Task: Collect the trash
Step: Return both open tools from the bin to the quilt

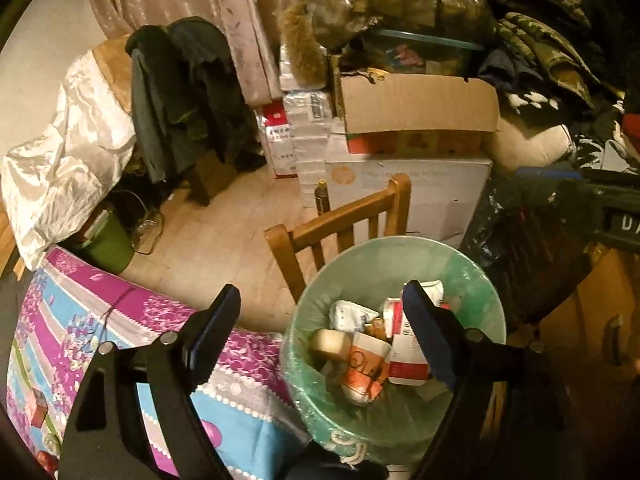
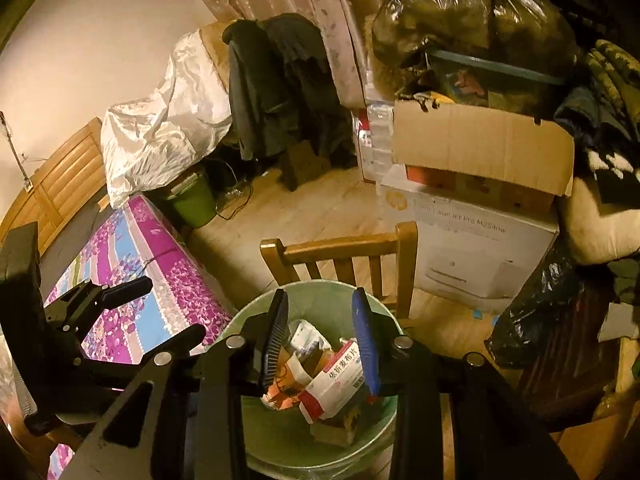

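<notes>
A trash bin with a green liner stands beside the bed and holds several pieces of trash: a paper cup, a red and white medicine box and white packets. My left gripper is open and empty above the bin's left rim. In the right wrist view the bin is straight below. My right gripper is open and empty over the trash, and the medicine box lies between its fingers' lines. The left gripper shows at the left, over the bedspread.
A wooden chair stands just behind the bin. A bed with a purple and blue floral cover is at the left. Stacked cardboard boxes, a printer box, black bags and piled clothes crowd the right. A green bucket stands by the bed.
</notes>
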The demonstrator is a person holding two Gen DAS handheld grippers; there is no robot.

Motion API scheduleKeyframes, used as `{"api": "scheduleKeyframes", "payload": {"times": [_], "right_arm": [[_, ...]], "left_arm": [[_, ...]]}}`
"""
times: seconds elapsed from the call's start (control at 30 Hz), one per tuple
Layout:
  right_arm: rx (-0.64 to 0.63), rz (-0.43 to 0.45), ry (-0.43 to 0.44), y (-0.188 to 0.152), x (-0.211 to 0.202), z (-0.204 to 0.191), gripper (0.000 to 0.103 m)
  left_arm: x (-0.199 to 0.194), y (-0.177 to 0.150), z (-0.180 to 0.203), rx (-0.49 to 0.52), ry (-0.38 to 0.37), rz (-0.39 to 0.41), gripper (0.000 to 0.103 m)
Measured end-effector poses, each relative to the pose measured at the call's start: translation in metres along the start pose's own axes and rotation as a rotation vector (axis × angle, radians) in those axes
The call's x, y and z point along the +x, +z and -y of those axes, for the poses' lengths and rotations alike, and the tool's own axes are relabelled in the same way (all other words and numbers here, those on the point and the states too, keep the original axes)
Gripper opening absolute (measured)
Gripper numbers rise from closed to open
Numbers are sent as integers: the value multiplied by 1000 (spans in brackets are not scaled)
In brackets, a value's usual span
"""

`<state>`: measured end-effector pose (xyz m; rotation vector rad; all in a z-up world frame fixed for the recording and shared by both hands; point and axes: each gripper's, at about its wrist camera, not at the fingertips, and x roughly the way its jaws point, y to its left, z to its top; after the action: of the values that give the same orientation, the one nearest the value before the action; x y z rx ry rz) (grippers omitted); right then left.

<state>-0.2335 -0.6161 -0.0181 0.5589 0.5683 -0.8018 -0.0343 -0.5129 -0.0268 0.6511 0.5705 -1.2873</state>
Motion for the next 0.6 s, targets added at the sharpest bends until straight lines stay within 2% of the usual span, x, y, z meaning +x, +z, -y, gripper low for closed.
{"api": "scheduleKeyframes", "payload": {"times": [0.23, 0.37, 0.5, 0.6], "right_arm": [[-51, 50, 16, 3, -9, -23, 35], [-80, 84, 61, 2, -15, -44, 37], [-126, 98, 125, -4, -14, -80, 38], [-170, 94, 176, -14, -10, -115, 39]], "left_arm": [[-20, -6, -24, -49, 96, 46, 80], [-38, -19, -45, -99, 152, 67, 80], [-61, -47, -80, -192, 220, 73, 80], [-86, -82, -119, -289, 307, 71, 80]]}}
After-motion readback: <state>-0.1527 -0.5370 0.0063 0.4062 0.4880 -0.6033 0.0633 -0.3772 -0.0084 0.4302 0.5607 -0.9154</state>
